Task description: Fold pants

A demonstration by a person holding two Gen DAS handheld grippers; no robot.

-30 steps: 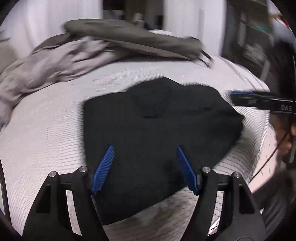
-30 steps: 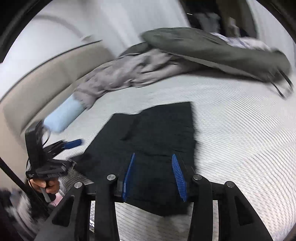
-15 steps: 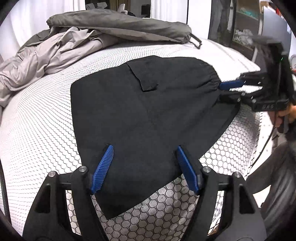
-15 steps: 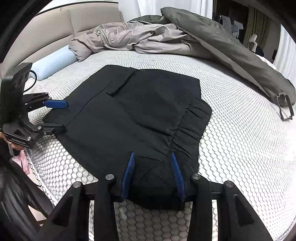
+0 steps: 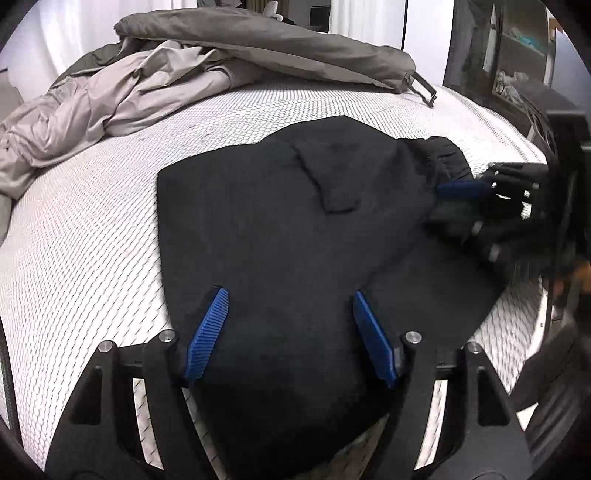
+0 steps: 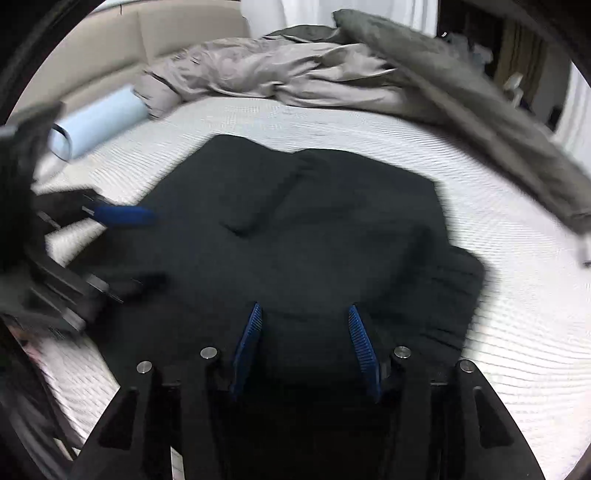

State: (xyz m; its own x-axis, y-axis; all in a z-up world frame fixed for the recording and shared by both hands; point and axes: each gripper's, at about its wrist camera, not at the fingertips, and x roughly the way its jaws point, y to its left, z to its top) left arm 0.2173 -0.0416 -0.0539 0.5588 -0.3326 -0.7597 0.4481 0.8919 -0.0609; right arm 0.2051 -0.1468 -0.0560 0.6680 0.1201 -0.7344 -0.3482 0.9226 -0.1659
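Note:
Black pants (image 5: 280,229) lie folded on the white honeycomb mattress (image 5: 92,229), a back pocket flap facing up; they also show in the right wrist view (image 6: 314,236). My left gripper (image 5: 290,336) is open, its blue pads over the hem end of the cloth. My right gripper (image 6: 304,347) is open, its pads straddling the gathered waistband end, which is bunched up. From the left wrist view the right gripper (image 5: 476,199) sits at the waistband on the right. From the right wrist view the left gripper (image 6: 110,236) is blurred at the left edge.
A rumpled grey-beige duvet (image 5: 110,92) and an olive cover with a buckle strap (image 5: 421,86) lie across the far side of the bed. A light blue bolster (image 6: 99,123) lies by the beige headboard (image 6: 166,33). Dark shelving (image 5: 517,55) stands beyond the bed's right edge.
Both grippers pushed in over the pants. The waistband end has bunched and lifted toward the middle. The right gripper's jaws are wider apart than half a second ago.

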